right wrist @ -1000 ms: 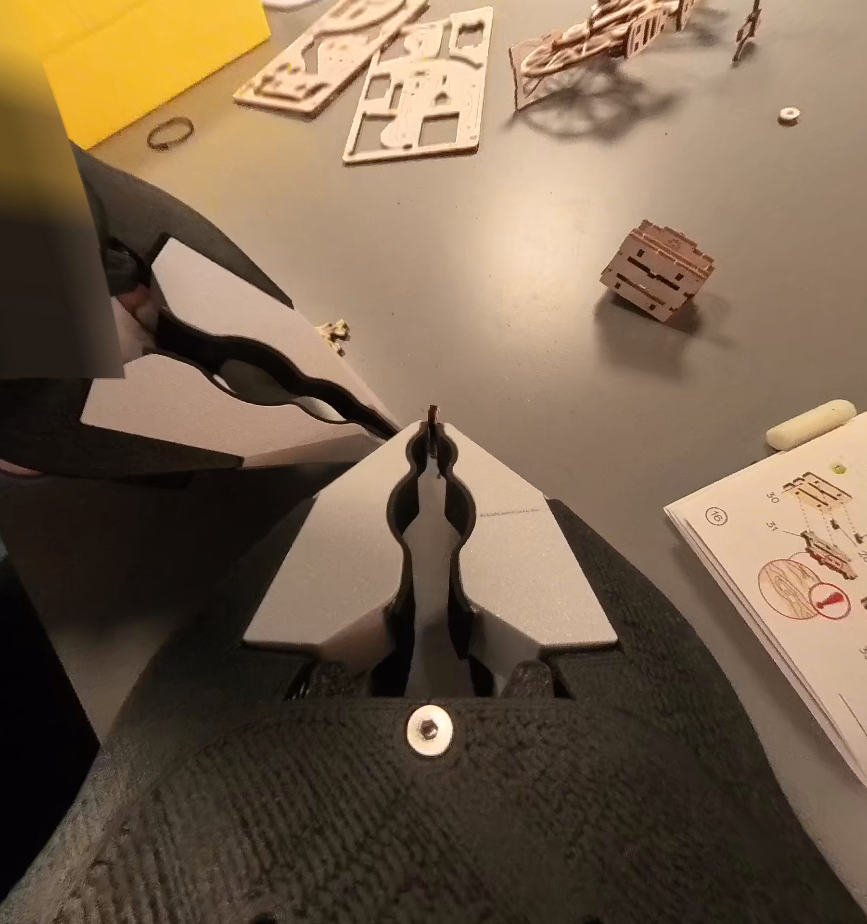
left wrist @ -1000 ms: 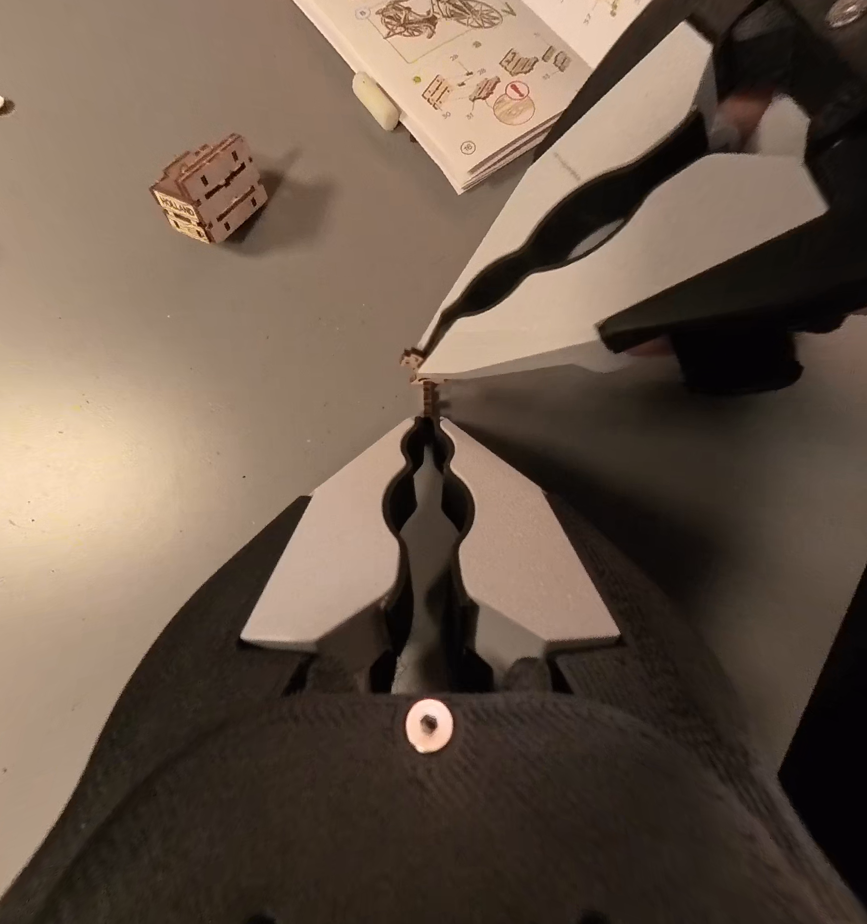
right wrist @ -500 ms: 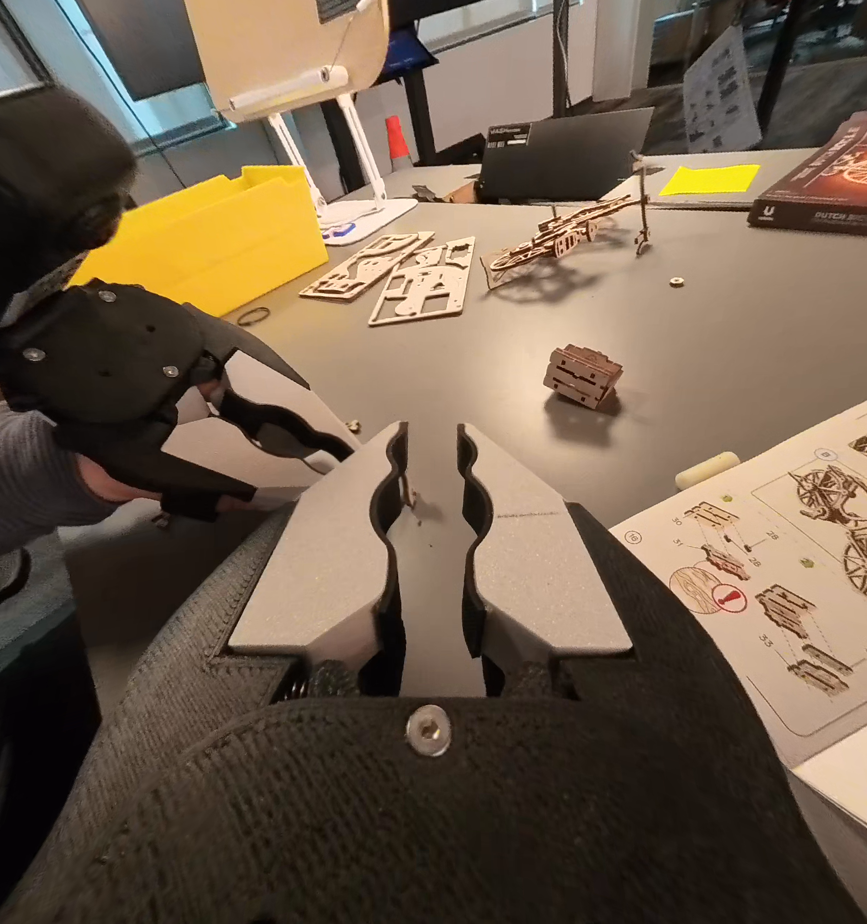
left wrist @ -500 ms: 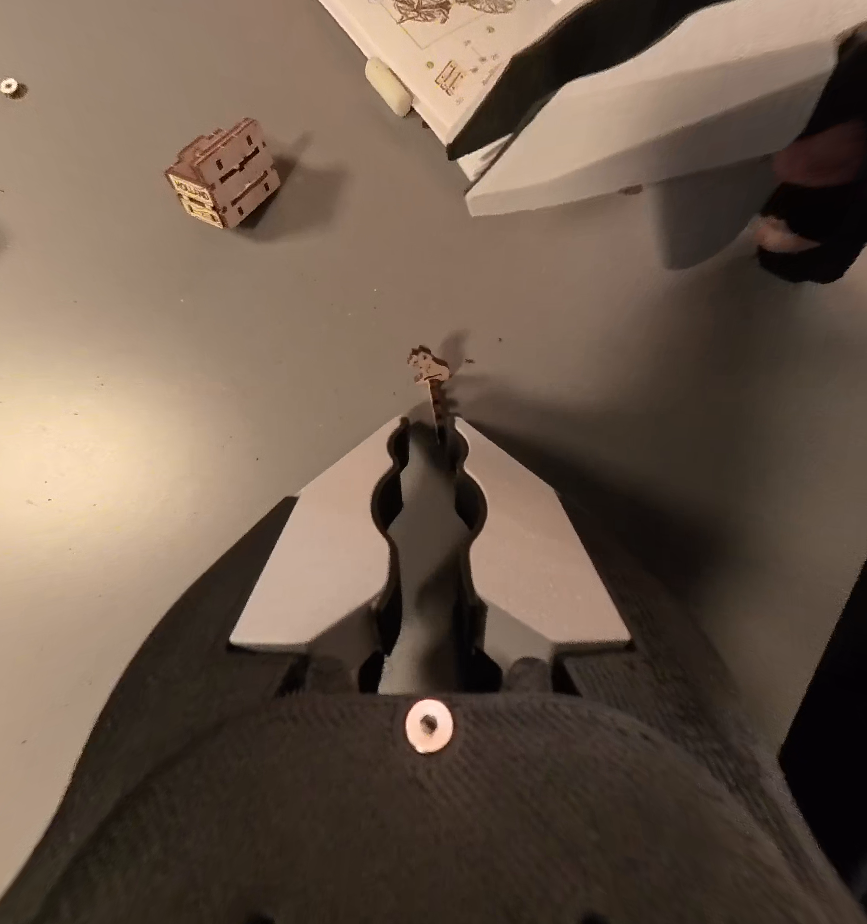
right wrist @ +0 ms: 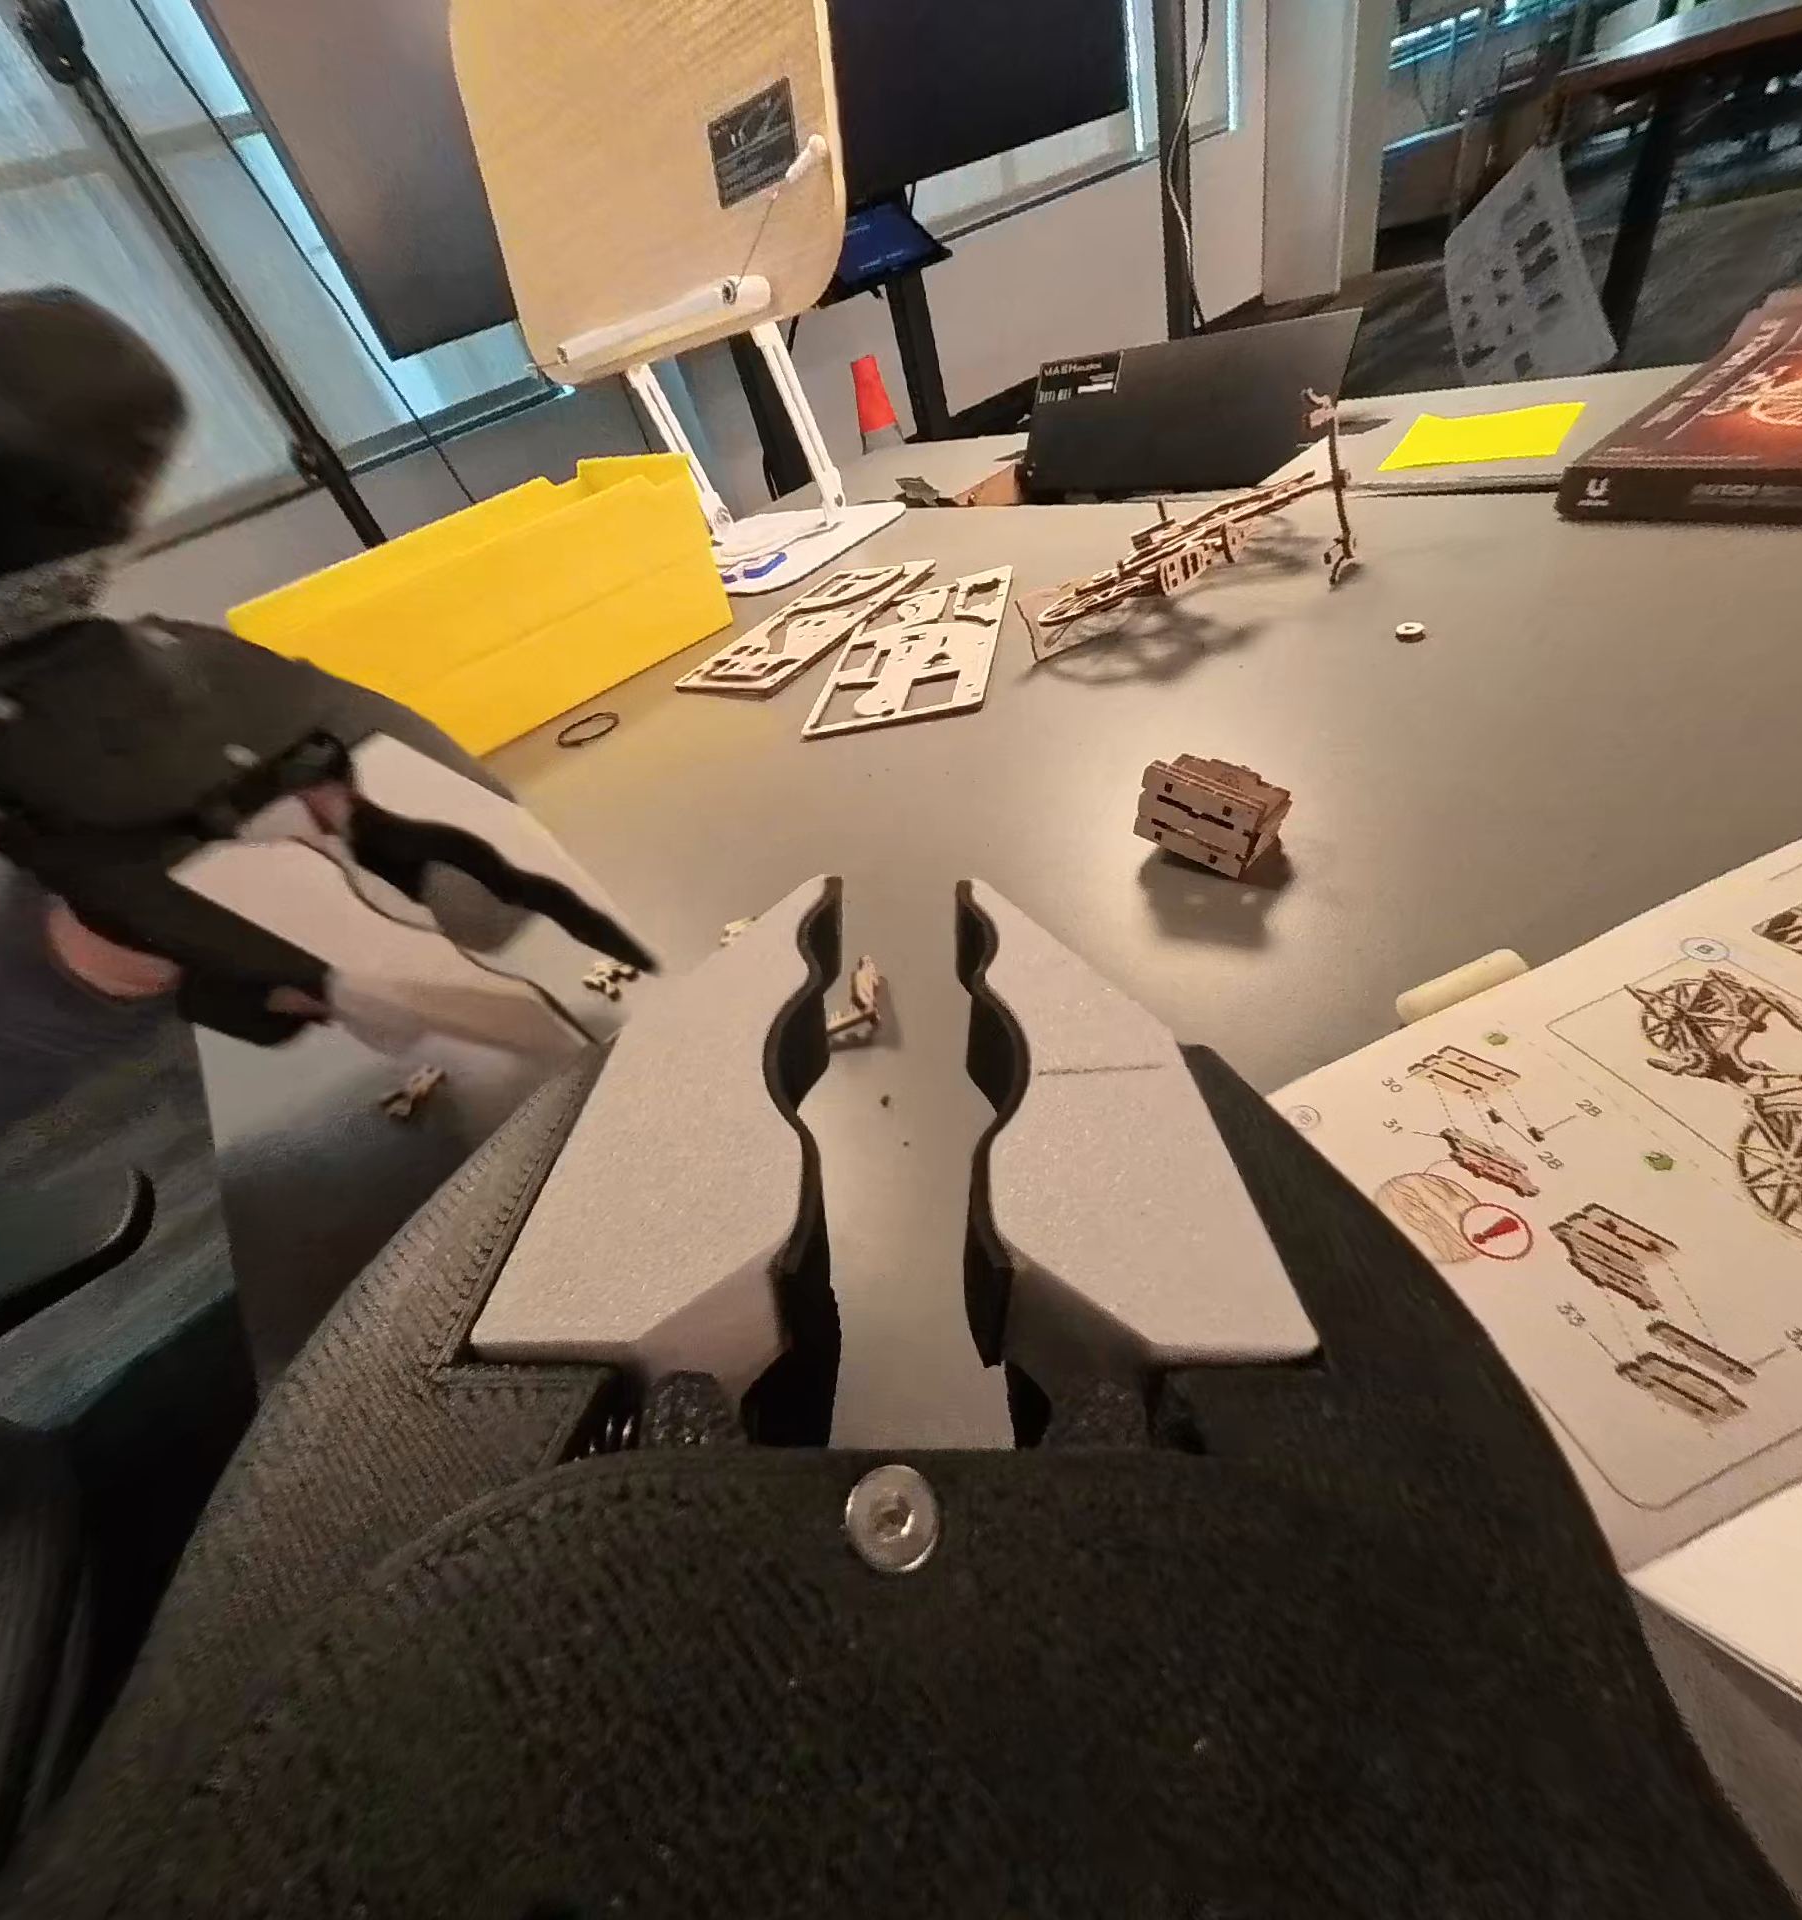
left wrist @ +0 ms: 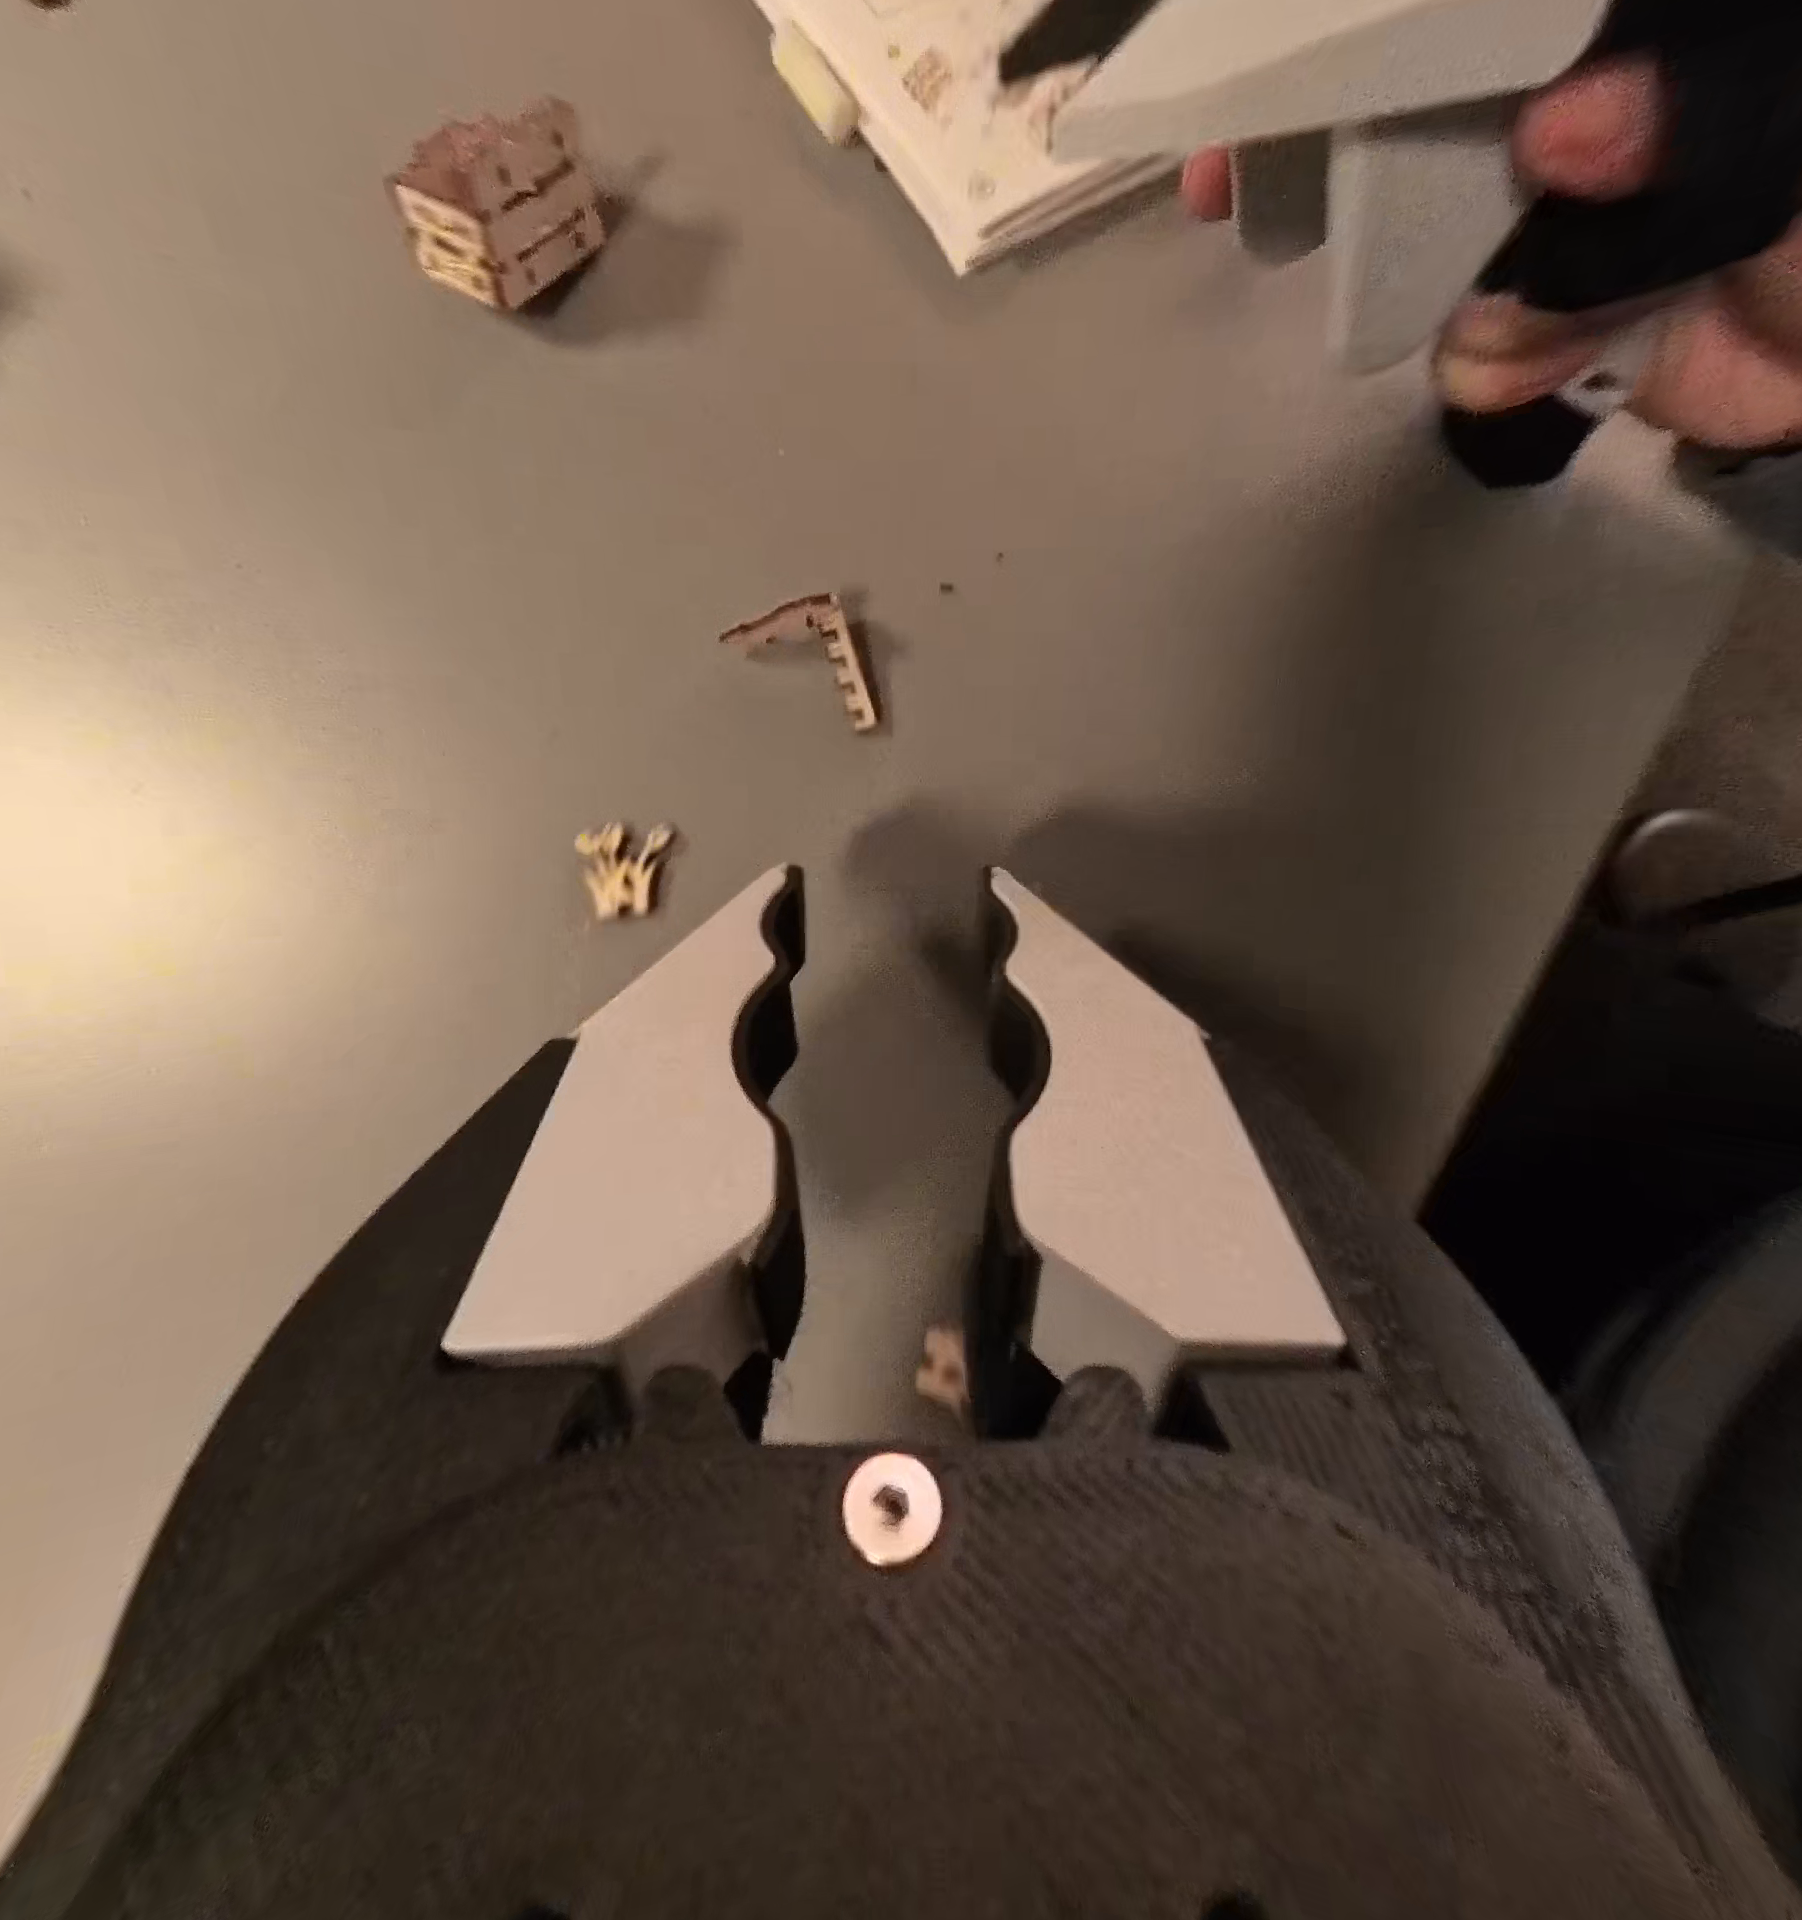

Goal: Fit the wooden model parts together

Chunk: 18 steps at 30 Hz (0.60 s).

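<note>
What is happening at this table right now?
A person is building a wooden model with two handheld grippers. At this moment both the left gripper and the right gripper are open and hold nothing. A small angled wooden piece lies on the grey table in front of them, with a tiny pale fragment beside it. A small wooden block sits farther off, and the instruction booklet lies open to the right.

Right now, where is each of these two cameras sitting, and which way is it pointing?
Left wrist view: on the left gripper, looking steeply down at the grey table; its open fingers show.
Right wrist view: on the right gripper, facing across the table toward the yellow bin; its open fingers show.
Shared: wooden block, notched wooden piece.
</note>
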Motion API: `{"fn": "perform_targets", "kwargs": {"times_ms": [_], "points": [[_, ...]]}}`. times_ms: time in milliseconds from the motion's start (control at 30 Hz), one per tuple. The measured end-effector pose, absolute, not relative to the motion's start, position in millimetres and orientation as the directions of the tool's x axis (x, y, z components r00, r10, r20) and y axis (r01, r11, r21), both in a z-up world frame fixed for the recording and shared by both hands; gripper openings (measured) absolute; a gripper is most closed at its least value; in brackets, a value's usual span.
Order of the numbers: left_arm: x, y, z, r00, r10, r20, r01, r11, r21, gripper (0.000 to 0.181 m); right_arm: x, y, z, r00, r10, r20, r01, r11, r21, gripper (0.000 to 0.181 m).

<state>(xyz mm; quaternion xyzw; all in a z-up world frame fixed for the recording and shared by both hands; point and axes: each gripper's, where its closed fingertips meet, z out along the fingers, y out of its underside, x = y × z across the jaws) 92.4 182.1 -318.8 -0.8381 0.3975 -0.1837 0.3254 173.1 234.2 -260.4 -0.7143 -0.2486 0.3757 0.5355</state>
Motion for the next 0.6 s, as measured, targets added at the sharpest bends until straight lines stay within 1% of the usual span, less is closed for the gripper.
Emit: {"fn": "perform_targets", "kwargs": {"times_ms": [100,167,233,333,400,500,600], "points": [[52.7,172.0,-288.9,0.667,-0.734,0.128,-0.399,-0.498,-0.770,0.034,174.4,228.4,-264.6,0.611,0.763,-0.211,0.020,-0.282,-0.959,0.021],[9.3,173.2,-275.5,0.743,-0.655,0.135,-0.309,-0.516,-0.799,0.035,166.7,220.0,-270.5,0.599,0.785,-0.157,0.104,-0.270,-0.957,0.022],[-35.9,172.5,-267.5,0.815,-0.565,0.129,-0.233,-0.524,-0.819,0.035,146.9,207.2,-275.6,0.548,0.828,-0.119,0.190,-0.262,-0.946,0.024],[-86.1,166.5,-266.1,0.883,-0.445,0.147,-0.130,-0.534,-0.835,0.035,94.2,183.8,-275.7,0.407,0.907,-0.112,0.289,-0.244,-0.926,0.027],[-102.6,160.4,-271.9,0.897,-0.406,0.175,-0.086,-0.550,-0.831,0.035,52.7,174.3,-277.2,0.313,0.946,-0.078,0.376,-0.199,-0.905,0.029],[-106.3,152.2,-278.2,0.885,-0.407,0.225,-0.045,-0.557,-0.830,0.034,-5.2,171.3,-287.2,0.137,0.990,0.020,0.529,-0.056,-0.847,0.029],[-101.1,145.3,-281.7,0.862,-0.435,0.260,-0.029,-0.554,-0.832,0.033,-51.3,176.5,-298.7,-0.016,1.000,0.027,0.635,0.031,-0.772,0.030]]}}
